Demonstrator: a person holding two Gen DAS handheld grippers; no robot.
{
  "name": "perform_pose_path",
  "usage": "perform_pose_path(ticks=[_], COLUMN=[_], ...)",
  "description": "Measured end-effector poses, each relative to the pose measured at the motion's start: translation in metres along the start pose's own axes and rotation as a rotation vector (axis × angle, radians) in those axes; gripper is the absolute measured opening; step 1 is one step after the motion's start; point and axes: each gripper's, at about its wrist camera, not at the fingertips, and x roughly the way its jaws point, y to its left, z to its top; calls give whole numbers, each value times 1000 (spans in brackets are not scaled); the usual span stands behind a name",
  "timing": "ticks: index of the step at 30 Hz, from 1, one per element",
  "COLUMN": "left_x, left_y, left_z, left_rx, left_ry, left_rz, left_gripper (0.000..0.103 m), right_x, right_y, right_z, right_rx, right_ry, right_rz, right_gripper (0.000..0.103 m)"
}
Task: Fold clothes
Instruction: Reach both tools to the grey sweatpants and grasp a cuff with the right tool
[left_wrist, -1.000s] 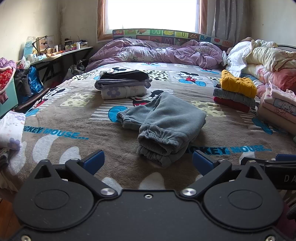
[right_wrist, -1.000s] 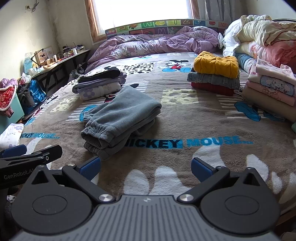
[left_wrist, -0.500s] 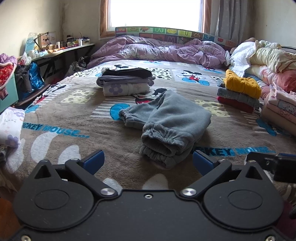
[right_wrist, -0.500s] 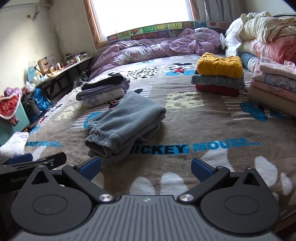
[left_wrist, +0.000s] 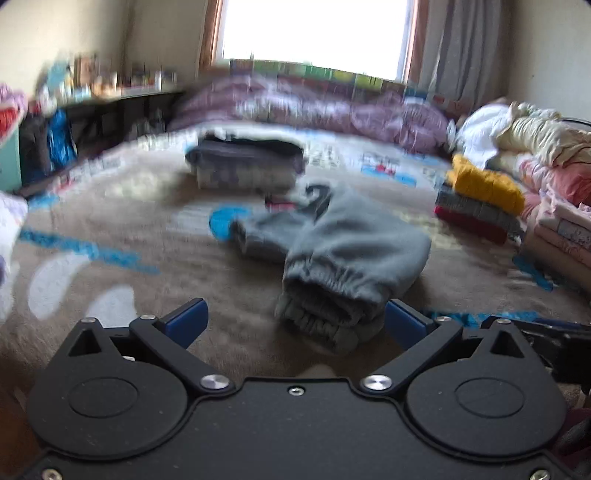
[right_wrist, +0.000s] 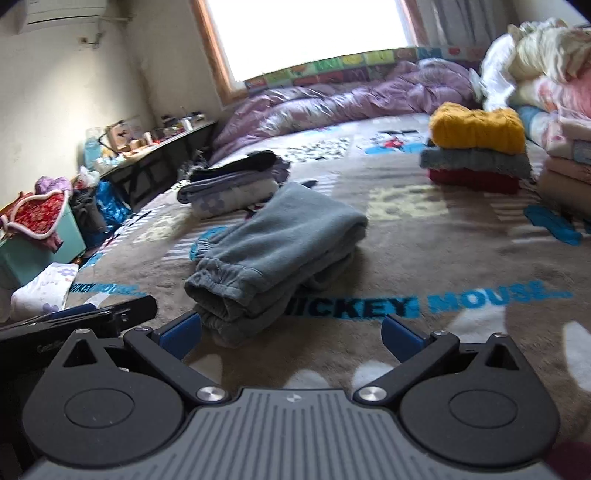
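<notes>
Folded stacks (right_wrist: 476, 155) beyond, seemingly clear of sweatpants (right_wrist: 273, 251)

Fleecy matt grey sweatpants (right_wrist: 273, 251) lie on a plush, fuzzy blanket (right_wrist: 424, 254).

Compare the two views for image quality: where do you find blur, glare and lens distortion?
Left wrist view: motion blur smears the far stack of clothes and the shelf, while the grey trousers stay fairly readable; the window is blown out white. Right wrist view: sharper, tilted, with the window overexposed too. Both show fisheye bending and dark corners.
</notes>
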Motion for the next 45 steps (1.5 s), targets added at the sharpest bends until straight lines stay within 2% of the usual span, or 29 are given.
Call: perform_pose_path(ticks=[4,7,10,15,22,29,35,37,42,45], left_x=[17,30,43,63,90,98,101,104,105,103], left_y=[8,17,24,38,62,88,91,93,99,102], left_z=[5,10,17,36,58,54,54,52,49,48], left_rx=[-2,-39,-50,-88,-142,-224,-180,-189,-199,-212], left_ry=[26,36,32,2,-43,-29,-25,-14,-5,-7], left_rz=[19,3,2,-22,-71,-86,-56,-61,-64,-72], left_gripper=[103,102,103,102,102,102,102,102,102,102], right_x=[13,24,36,51,76,102,122,124,122,111], right_y=[5,13,16,31,66,91,102,102,101,94], right_z=[-1,1,2,2,2,-4,-13,-8,3,16], right_rx=[-79,-160,-211,-344,-644,-804,-884,-867,-841,-777], right_ry=[1,2,22,-17,-47,-14,19,26,24,-12], right_rz=[18,-41,-41,-36,-65,-51,-79,-67,-39,-16], right_gripper=[103,103,103,103,94,77,67,50,32,26])
